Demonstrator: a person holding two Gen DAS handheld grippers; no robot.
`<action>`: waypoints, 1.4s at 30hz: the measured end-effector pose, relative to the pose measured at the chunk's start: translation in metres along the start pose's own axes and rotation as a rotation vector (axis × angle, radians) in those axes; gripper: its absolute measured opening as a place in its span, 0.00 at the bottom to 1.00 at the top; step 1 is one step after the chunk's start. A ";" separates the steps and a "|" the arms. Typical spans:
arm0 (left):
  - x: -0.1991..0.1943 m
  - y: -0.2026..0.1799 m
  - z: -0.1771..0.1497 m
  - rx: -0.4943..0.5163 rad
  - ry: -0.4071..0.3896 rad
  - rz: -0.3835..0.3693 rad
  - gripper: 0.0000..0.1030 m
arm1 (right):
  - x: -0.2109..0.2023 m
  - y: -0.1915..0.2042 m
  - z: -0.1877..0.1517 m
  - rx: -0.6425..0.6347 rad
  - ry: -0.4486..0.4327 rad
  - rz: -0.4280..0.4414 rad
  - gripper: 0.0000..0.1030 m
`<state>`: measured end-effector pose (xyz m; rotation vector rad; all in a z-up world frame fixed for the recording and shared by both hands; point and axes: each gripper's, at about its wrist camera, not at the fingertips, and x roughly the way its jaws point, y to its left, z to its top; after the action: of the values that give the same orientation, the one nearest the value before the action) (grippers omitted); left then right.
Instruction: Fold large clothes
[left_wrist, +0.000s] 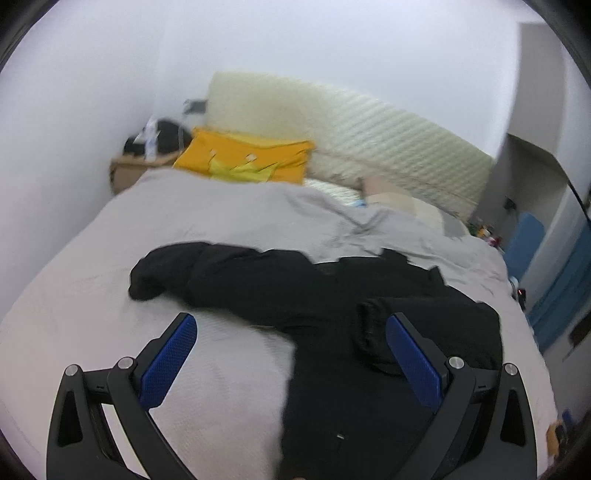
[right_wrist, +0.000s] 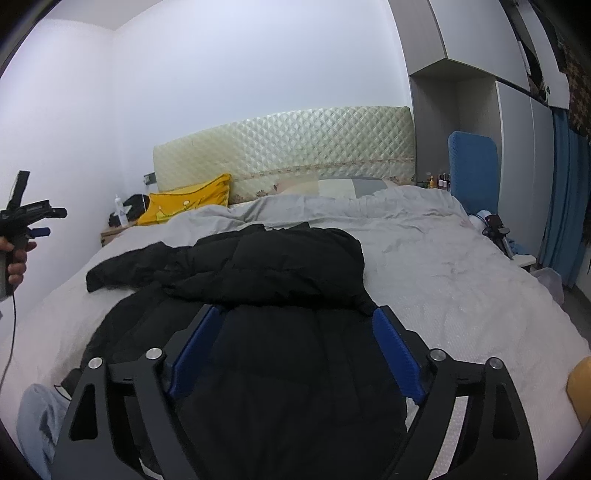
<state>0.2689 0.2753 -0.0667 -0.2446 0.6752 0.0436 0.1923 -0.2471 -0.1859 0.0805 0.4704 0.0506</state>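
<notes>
A large black padded jacket (right_wrist: 280, 295) lies on the grey bed cover (right_wrist: 461, 280), its upper part folded over and one sleeve (right_wrist: 125, 269) stretched left. In the left wrist view the jacket (left_wrist: 332, 295) spreads from centre to right, with a sleeve end (left_wrist: 151, 277) at left. My left gripper (left_wrist: 291, 328) is open and empty, above the jacket's left edge. It also shows in the right wrist view (right_wrist: 33, 218), held up at far left. My right gripper (right_wrist: 295, 317) is open and empty, just above the jacket's lower half.
A yellow pillow (left_wrist: 247, 158) and cream quilted headboard (right_wrist: 288, 144) stand at the far end. A bedside table (right_wrist: 110, 230) with a bottle and dark items sits at left. A blue chair (right_wrist: 474, 166), wardrobe and blue curtain are at right.
</notes>
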 end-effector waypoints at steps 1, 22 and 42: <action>0.012 0.017 0.004 -0.032 0.011 -0.002 0.99 | 0.002 0.001 -0.001 0.001 0.008 0.002 0.88; 0.272 0.299 -0.033 -0.700 0.060 -0.097 0.98 | 0.091 0.036 -0.009 0.007 0.197 -0.077 0.91; 0.304 0.357 0.001 -0.830 -0.125 -0.030 0.17 | 0.135 0.038 -0.017 0.028 0.301 -0.118 0.91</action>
<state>0.4642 0.6100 -0.3305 -1.0402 0.4979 0.3105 0.3031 -0.1991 -0.2587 0.0728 0.7763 -0.0604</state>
